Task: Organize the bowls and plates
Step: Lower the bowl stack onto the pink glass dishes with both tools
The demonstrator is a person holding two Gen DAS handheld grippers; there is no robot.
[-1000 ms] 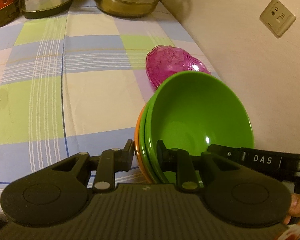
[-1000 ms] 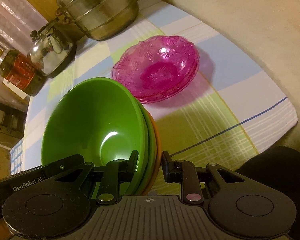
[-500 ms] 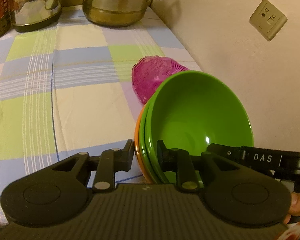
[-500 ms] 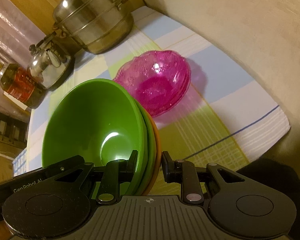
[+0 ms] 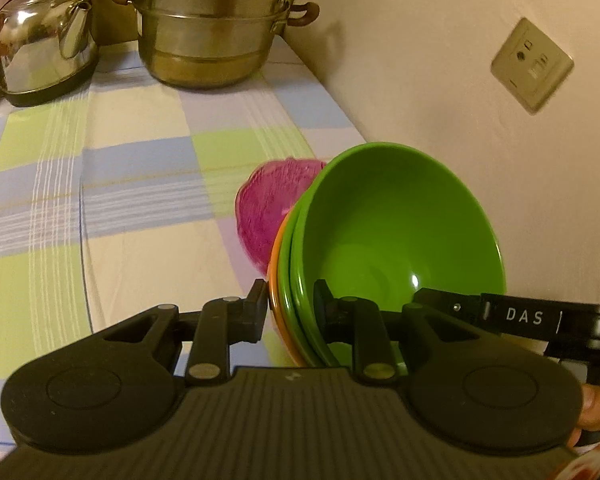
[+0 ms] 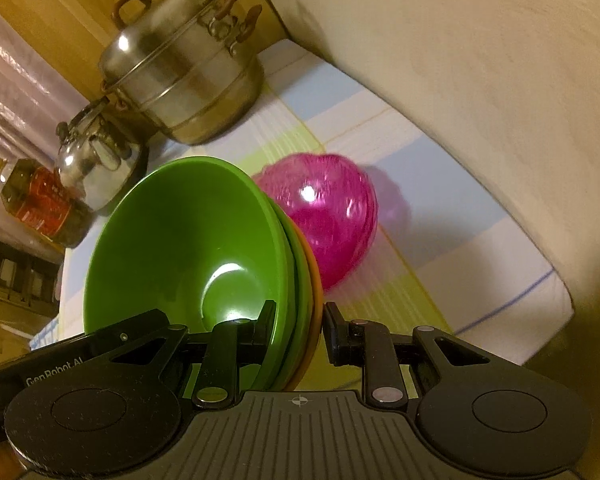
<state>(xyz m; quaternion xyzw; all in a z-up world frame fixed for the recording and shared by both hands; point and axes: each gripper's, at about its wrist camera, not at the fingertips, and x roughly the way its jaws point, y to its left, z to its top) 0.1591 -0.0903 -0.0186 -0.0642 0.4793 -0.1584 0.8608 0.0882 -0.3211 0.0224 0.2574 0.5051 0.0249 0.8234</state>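
Observation:
A nested stack of bowls [image 5: 396, 240], two green over one orange, hangs tilted above the checked tablecloth. My left gripper [image 5: 290, 308] is shut on the stack's rim from one side, and my right gripper [image 6: 298, 326] clamps the opposite rim of the same stack of bowls [image 6: 188, 240]. Each gripper's body shows at the edge of the other's view. Behind the stack, pink glass bowls [image 6: 332, 216] rest on the cloth near the wall; in the left wrist view the pink glass bowls [image 5: 272, 200] are half hidden by the green rim.
A steel steamer pot [image 5: 216, 28] and a kettle [image 5: 44, 44] stand at the table's far end, with a red-labelled bottle [image 6: 40, 204] beside them. The wall with a socket [image 5: 532, 64] runs along the right. The table's near corner [image 6: 556, 288] is close.
Both grippers have carried the bowl stack up and toward the far end of the table. The pot and kettle look nearer, and the pink bowls have slid further behind the green rim.

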